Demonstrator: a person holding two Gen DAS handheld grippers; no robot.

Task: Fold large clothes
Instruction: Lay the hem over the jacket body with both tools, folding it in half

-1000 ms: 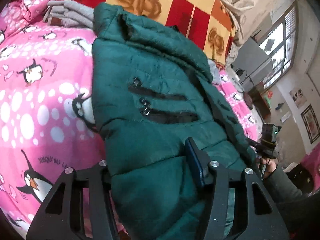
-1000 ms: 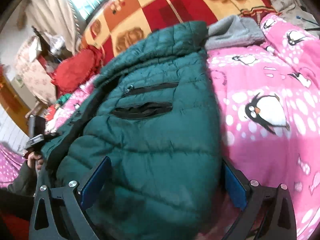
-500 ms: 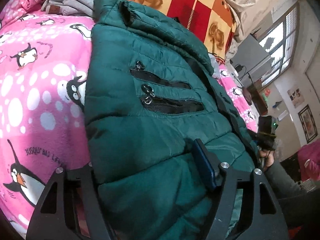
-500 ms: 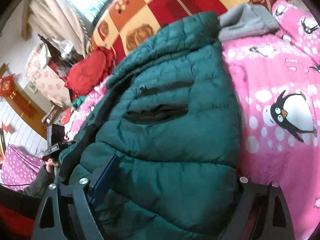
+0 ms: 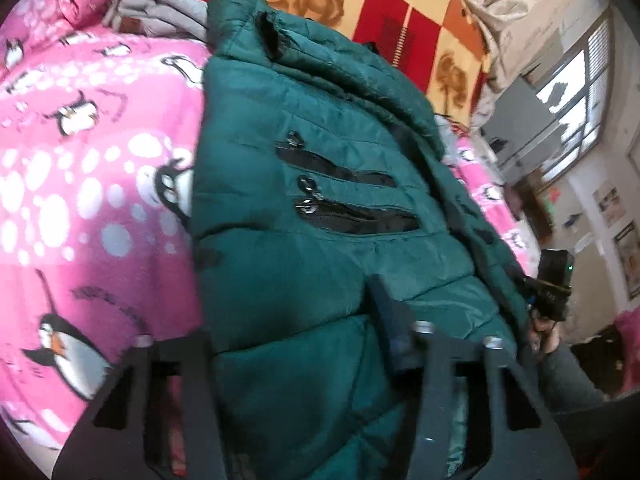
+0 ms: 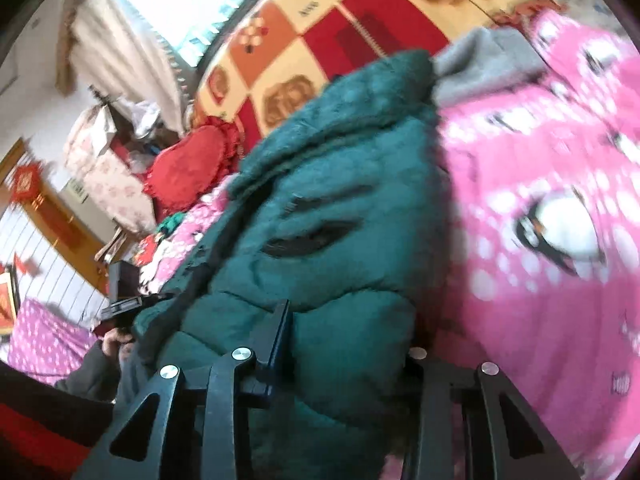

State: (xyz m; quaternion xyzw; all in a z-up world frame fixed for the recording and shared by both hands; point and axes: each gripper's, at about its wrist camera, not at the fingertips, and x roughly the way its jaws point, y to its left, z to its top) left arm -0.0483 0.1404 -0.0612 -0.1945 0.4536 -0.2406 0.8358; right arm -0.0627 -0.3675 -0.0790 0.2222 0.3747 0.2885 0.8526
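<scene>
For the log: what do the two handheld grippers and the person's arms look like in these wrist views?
Both grippers are matte black, with truss-like finger frames cut with triangular openings and fixed by silver screw heads. The left gripper and right gripper carry dark, flat blue-tinged pads. In the other hand's view each shows as a black camera block, one with a small green light. A dark grey sleeve covers the arm. No cables visible.

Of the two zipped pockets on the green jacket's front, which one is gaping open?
The lower pocket, nearer the left gripper, gapes open, showing black lining. The upper pocket, toward the collar, is only a thin dark slit on the green jacket.
</scene>
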